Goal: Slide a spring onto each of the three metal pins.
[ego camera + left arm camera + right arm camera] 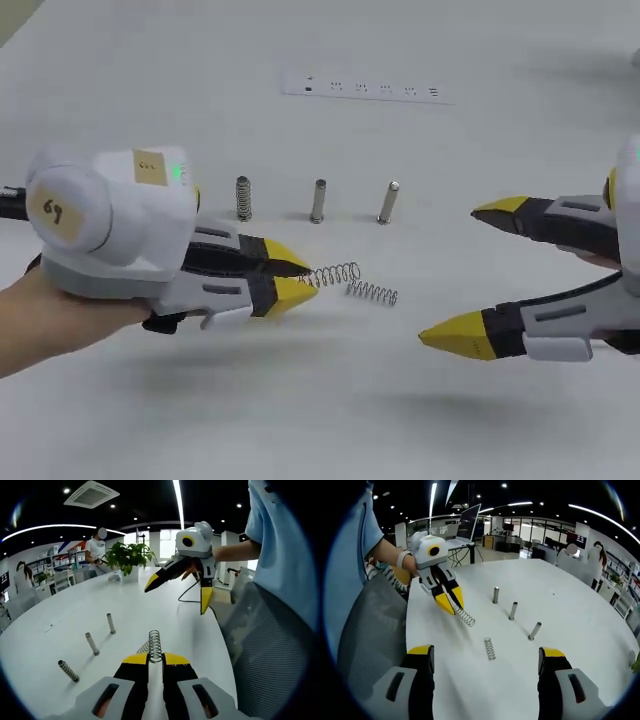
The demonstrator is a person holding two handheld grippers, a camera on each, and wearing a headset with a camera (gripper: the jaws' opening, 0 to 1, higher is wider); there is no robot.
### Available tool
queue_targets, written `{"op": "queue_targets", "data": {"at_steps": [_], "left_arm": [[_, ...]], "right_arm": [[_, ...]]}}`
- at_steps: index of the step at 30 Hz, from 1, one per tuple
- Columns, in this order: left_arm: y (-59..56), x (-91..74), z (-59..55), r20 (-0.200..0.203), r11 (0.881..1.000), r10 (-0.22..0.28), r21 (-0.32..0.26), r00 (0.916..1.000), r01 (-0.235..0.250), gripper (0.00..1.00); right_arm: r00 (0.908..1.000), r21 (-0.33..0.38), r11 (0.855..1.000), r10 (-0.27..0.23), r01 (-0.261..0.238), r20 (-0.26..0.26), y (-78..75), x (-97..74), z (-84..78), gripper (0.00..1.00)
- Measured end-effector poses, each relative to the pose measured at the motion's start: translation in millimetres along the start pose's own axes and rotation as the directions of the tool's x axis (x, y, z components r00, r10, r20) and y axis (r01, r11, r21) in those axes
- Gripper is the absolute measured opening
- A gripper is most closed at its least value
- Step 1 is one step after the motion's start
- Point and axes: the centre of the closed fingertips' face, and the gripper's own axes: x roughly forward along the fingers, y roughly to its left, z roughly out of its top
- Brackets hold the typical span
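I'm pinching a spring (335,274) in the left tool (305,280); the right tool (448,274) is gaping wide.
My left hand (60,310) is holding its tool level and low over the bench (300,400), jaws clamping one end of the spring. A second spring (372,292) is lying just beside it. The right tool is hovering, gripping nothing. Toward the far edge, the left pin (243,181) is wearing a fitted spring (243,202); the middle pin (318,201) and right pin (388,202) are standing bare.

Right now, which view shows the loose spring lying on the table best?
The right gripper view: the loose spring lies unobstructed on the table, between that view's open jaws. The head view shows it small, beside the held spring in the left gripper. The left gripper view shows it mostly hidden behind that spring.
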Motion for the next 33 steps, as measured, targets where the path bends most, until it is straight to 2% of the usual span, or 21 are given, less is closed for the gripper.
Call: {"op": "queue_targets", "data": {"at_steps": [8,13,18,24,27,28,30,33], "left_arm": [[-13.1,-4.3,-5.1,-0.001,1.0,-0.007,-0.01,1.0,0.007,0.02],[-20.4,-9.4,-2.4,-0.001,1.0,-0.014,0.001,0.9999,0.014,0.02],[-23.1,-12.8,-0.1,0.003,1.0,-0.015,0.001,0.9999,0.015,0.02],[-30.1,-14.1,1.0,-0.005,0.999,-0.028,0.022,0.9996,0.028,0.02],[-32.8,-14.0,1.6,-0.007,0.999,-0.036,0.028,0.9993,0.036,0.02],[-33.1,-13.9,1.7,-0.007,0.999,-0.037,0.029,0.9993,0.037,0.02],[-34.2,-13.5,2.2,-0.007,0.999,-0.04,0.032,0.9992,0.04,0.02],[-35.5,-12.8,3.3,-0.005,0.998,-0.044,0.033,0.999,0.044,0.02]], "right_arm": [[0.9977,-0.036,0.997,0.067,-0.067,-0.012,10.0,5.7,4.2,0.81],[0.9925,-0.075,0.99,0.115,-0.118,-0.041,19.4,11.5,3.0,0.77],[0.9873,-0.103,0.982,0.153,-0.157,-0.042,27.1,16.5,8.6,0.74],[0.9734,-0.119,0.966,0.224,-0.228,-0.048,37.5,21.4,14.3,0.61],[0.9659,-0.156,0.954,0.248,-0.257,-0.074,42.1,23.7,13.8,0.57],[0.9597,-0.161,0.947,0.267,-0.278,-0.087,45.7,24.0,13.0,0.55],[0.9575,-0.173,0.942,0.274,-0.286,-0.091,47.4,25.3,14.1,0.51],[0.948,-0.189,0.93,0.303,-0.316,-0.099,52.9,26.7,15.8,0.43]]}}
